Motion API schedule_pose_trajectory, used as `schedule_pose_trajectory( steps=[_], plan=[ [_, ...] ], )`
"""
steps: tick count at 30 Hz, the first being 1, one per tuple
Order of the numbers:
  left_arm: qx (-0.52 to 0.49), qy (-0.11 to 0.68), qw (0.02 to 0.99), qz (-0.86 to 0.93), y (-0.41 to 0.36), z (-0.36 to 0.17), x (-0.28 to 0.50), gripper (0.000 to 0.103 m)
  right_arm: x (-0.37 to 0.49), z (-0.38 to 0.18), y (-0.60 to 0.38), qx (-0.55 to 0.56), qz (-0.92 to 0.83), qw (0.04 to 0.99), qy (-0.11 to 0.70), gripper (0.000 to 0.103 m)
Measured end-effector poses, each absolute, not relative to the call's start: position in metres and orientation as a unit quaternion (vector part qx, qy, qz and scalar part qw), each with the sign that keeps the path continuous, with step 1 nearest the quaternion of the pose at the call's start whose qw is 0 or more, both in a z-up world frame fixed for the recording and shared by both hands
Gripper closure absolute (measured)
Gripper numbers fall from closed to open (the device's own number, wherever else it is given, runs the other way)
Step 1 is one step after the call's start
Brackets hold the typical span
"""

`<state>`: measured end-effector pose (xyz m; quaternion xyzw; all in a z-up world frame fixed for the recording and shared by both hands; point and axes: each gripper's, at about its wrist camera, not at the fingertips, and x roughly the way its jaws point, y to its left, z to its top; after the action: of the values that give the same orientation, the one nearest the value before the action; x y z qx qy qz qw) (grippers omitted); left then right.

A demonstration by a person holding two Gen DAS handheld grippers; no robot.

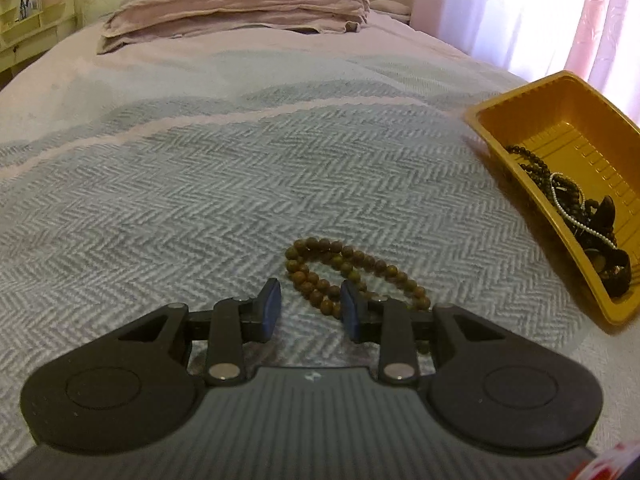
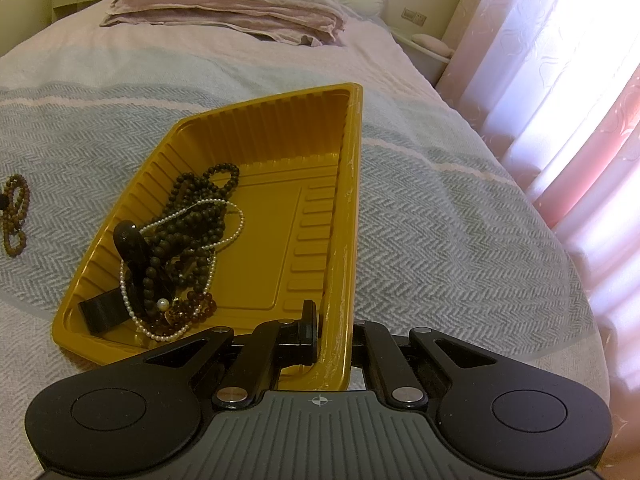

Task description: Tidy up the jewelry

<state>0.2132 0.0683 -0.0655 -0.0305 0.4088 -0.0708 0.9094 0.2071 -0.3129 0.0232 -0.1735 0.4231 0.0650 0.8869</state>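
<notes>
A brown wooden bead bracelet (image 1: 352, 272) lies on the grey herringbone bedspread. My left gripper (image 1: 310, 310) is open just above it, its jaws on either side of the bracelet's near end. The bracelet also shows at the far left of the right wrist view (image 2: 15, 212). A yellow plastic tray (image 2: 344, 208) holds a tangle of dark bead strands (image 2: 192, 224), a pearl necklace (image 2: 132, 300) and a black piece. My right gripper (image 2: 332, 332) is shut on the tray's right wall. The tray shows at the right of the left wrist view (image 1: 520, 184).
Folded pink bedding and a pillow (image 1: 236, 4) lie at the head of the bed. Pink curtains (image 2: 560, 80) hang along the right side. A pale shelf unit (image 1: 28, 16) stands at the far left. The bed's right edge is close to the tray.
</notes>
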Motion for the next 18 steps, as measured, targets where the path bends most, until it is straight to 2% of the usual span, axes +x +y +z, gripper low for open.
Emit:
schedule_pose_trajectory(
  steps=[5, 9, 18],
  plan=[
    [-0.039, 0.415, 0.906, -0.079, 0.069, -0.068, 0.221, 0.080, 0.208, 0.021, -0.315, -0.174, 0.063, 0.886, 0.425, 0.099],
    [-0.045, 0.419, 0.904, -0.075, 0.071, -0.069, 0.223, 0.096, 0.208, 0.021, -0.315, -0.174, 0.063, 0.886, 0.425, 0.099],
    [-0.021, 0.393, 0.917, -0.059, 0.086, -0.040, 0.204, 0.098, 0.208, 0.021, -0.313, -0.176, 0.063, 0.886, 0.424, 0.099]
  ],
)
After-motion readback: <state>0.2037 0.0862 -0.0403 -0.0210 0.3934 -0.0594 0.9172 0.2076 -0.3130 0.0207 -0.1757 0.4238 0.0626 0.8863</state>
